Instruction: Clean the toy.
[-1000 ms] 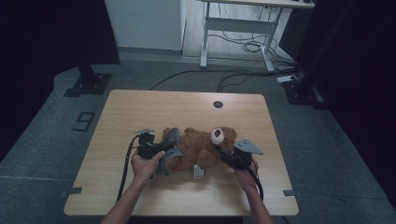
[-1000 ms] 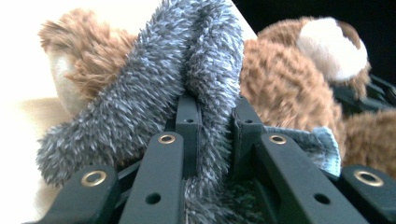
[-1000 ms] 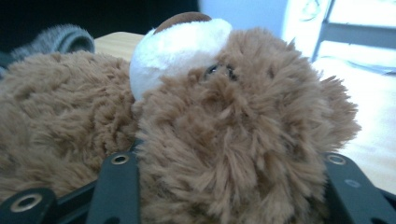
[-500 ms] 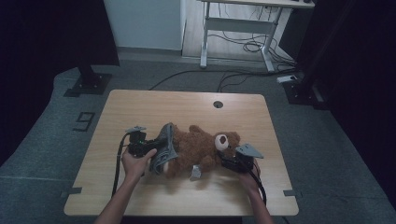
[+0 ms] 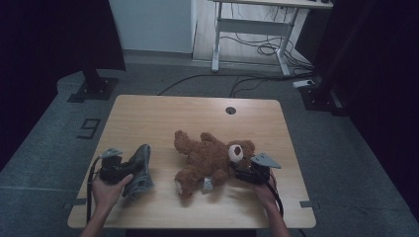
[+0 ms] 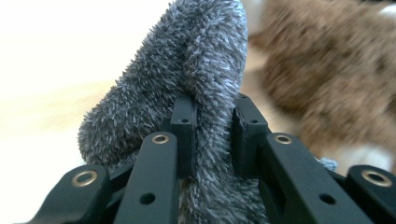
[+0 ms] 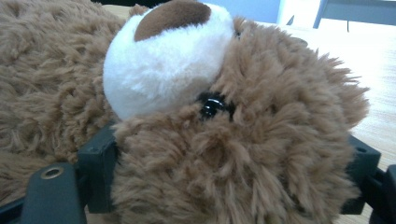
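A brown teddy bear [image 5: 207,159] lies on its back mid-table, head toward the right. My right gripper [image 5: 240,174] is shut on its head; in the right gripper view the head [image 7: 243,140] with white muzzle fills the space between the jaws, which press the fur on both sides. Left of the bear, my left gripper [image 5: 129,170] is shut on a grey fuzzy garment [image 5: 141,170], clear of the bear. The left gripper view has both jaws pinching the grey pile [image 6: 205,70], with the bear [image 6: 336,70] blurred behind.
The wooden table [image 5: 163,118] has a round cable hole [image 5: 230,110] near its far edge. A white tag [image 5: 207,183] hangs from the bear. On the floor beyond the table stand a white desk frame [image 5: 252,29] and cables [image 5: 207,79].
My left gripper has pulled the grey garment leftward off the bear's body, and it now hangs apart from the bear. The right gripper has kept hold of the head, shifting slightly right.
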Motion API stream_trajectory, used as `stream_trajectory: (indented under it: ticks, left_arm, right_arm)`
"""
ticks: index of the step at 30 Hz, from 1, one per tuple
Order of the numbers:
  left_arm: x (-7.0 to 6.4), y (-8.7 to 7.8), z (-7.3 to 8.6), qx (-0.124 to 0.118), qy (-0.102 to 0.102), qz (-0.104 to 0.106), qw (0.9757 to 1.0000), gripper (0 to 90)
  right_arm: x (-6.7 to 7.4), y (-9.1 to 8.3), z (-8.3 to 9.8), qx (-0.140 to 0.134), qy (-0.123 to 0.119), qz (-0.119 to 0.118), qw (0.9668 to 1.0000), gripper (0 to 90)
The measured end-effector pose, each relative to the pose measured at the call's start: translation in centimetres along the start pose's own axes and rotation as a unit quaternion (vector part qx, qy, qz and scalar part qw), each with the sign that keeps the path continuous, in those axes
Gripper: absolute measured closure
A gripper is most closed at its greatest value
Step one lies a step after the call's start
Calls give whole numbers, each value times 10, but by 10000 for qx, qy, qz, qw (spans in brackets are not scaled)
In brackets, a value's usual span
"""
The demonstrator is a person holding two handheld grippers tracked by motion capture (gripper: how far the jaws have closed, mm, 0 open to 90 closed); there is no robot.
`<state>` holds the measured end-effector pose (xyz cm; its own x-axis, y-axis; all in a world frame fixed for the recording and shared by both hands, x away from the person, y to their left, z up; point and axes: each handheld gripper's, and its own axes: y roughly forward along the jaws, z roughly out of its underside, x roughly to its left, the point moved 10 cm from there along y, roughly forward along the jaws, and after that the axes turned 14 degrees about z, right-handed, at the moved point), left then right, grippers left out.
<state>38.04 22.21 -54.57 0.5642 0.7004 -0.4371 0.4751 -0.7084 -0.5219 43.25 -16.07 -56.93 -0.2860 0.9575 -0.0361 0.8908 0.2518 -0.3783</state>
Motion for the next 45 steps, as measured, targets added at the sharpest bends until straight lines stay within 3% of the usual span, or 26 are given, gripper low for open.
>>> stream_trajectory:
  ticks: [5, 8, 12, 16, 20, 23, 26, 32, 35, 40, 43, 45]
  left_arm:
    - [21, -20, 24, 285, -5, -380, 9989, 717]
    - [25, -22, 30, 416, -34, -434, 9982, 616]
    - [28, -21, 24, 443, -31, -727, 9964, 414]
    - [26, -28, 8, 220, 210, -922, 9953, 295]
    - [11, -25, -1, 118, 328, -748, 9966, 272]
    - [-16, -4, -7, 113, 435, -337, 9984, 269]
    - [-38, 21, -9, 248, 553, -25, 9982, 267]
    - [-91, 81, -17, 525, 815, 536, 9938, 255]
    - [-114, 110, -13, 820, 872, 834, 9893, 239]
    - [-128, 146, 0, 1145, 875, 938, 9851, 238]
    - [-123, 160, 8, 1288, 889, 737, 9849, 301]
    - [-122, 163, 11, 1305, 1017, 664, 9840, 345]
  right_arm:
    - [0, 0, 1, 10, 35, -19, 10000, 175]
    - [0, 0, 1, 10, 35, -18, 10000, 174]
    - [0, -1, 1, 22, 40, -14, 10000, 169]
    - [0, -1, 1, 31, 41, -34, 10000, 164]
    - [0, -1, 1, 33, 54, -32, 10000, 163]
    - [-1, -1, 1, 41, 51, -33, 10000, 162]
    - [-1, -1, 1, 48, 51, -27, 10000, 160]
    - [-1, -1, 1, 45, 58, -22, 10000, 156]
    - [-1, -1, 2, 42, 62, -20, 10000, 155]
    - [-1, -2, 3, 107, 87, -21, 9999, 156]
    - [-1, -2, 7, 279, 121, -18, 9995, 157]
    - [-2, -3, 8, 443, 95, -2, 9990, 156]
